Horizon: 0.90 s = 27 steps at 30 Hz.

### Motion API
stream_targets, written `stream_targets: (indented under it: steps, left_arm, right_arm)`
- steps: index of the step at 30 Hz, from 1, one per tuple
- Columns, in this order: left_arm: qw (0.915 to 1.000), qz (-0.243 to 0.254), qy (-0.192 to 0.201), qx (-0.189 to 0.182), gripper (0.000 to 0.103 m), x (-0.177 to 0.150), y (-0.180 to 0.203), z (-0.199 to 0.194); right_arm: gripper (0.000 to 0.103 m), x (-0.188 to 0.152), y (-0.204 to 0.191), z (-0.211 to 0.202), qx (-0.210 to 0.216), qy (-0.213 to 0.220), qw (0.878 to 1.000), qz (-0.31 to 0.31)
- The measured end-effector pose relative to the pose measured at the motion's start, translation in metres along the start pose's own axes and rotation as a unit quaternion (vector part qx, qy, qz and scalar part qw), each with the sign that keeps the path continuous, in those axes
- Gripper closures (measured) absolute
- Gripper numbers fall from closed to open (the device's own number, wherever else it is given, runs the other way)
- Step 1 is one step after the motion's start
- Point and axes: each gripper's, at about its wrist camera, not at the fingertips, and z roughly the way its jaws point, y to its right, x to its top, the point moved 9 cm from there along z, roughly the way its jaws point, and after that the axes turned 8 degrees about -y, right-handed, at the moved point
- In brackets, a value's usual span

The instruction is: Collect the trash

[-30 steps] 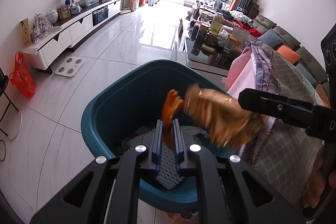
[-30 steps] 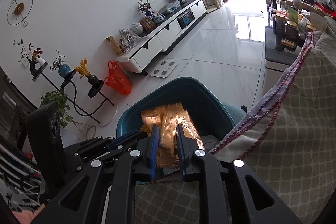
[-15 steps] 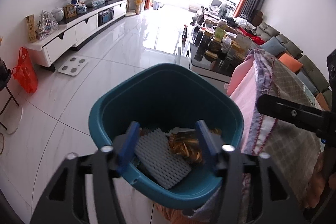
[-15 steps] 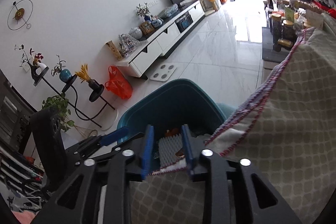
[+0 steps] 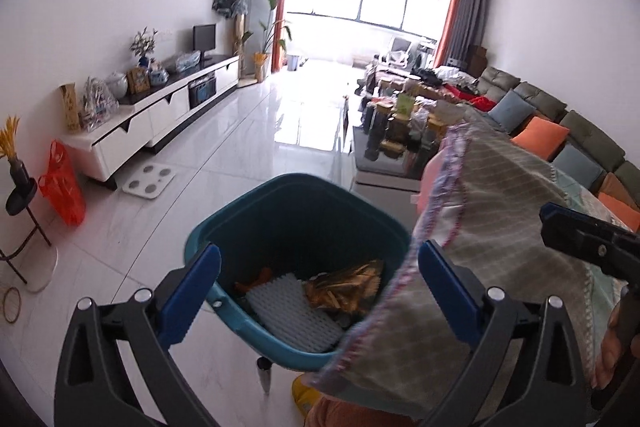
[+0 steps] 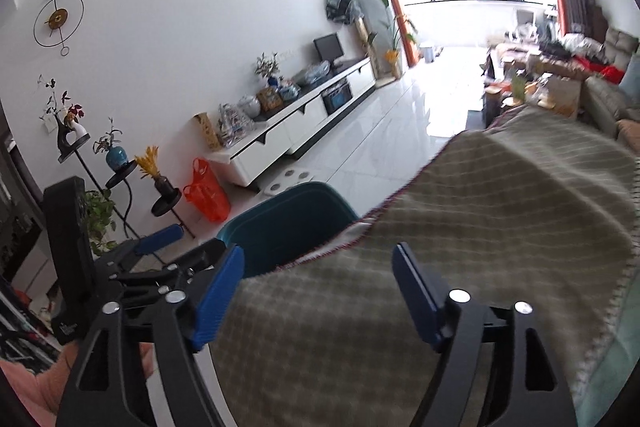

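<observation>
A teal trash bin (image 5: 296, 223) stands on the white floor beside a cloth-covered table. Inside it lie a gold wrapper (image 5: 344, 287), a white foam net (image 5: 292, 311) and an orange peel (image 5: 256, 277). My left gripper (image 5: 319, 251) hovers above the bin's near rim, its jaws opening wide with nothing between them. My right gripper (image 6: 319, 251) is over the checked tablecloth (image 6: 480, 227), to the right of the bin (image 6: 288, 223). Its jaws are opening and hold nothing. One of its fingers (image 5: 580, 243) shows at the right edge of the left wrist view.
The checked cloth (image 5: 500, 219) hangs over the bin's right rim. Beyond are a white TV cabinet (image 5: 160, 115), a bathroom scale (image 5: 148, 181), a red plastic bag (image 5: 62, 183), a cluttered coffee table (image 5: 396, 143) and a sofa (image 5: 560, 131). Plant stands (image 6: 120, 171) line the left wall.
Both grippers opened and let go: the orange peel and gold wrapper dropped into the bin. Both grippers then rose and drew back, the right one over the cloth.
</observation>
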Motion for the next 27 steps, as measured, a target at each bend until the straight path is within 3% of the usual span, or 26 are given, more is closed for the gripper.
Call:
stream_targets:
  steps: [5, 11, 14, 27]
  left_arm:
    - [0.999, 0.015, 0.039, -0.016, 0.004, 0.0, 0.034, -0.018]
    - [0.9944, 0.052, 0.072, -0.057, 0.004, -0.004, 0.095, -0.029]
    - [0.9897, 0.07, 0.103, -0.071, 0.004, -0.005, 0.127, -0.036]
    - [0.9677, 0.151, 0.162, -0.121, 0.004, -0.013, 0.245, -0.057]
  right_arm:
    - [0.004, -0.015, 0.018, -0.039, -0.048, 0.041, 0.998, 0.0]
    - [0.004, -0.04, 0.053, -0.093, -0.138, 0.091, 0.986, 0.016]
    - [0.004, -0.054, 0.075, -0.119, -0.192, 0.113, 0.974, 0.03]
    - [0.004, -0.095, 0.125, -0.198, -0.314, 0.171, 0.929, 0.094]
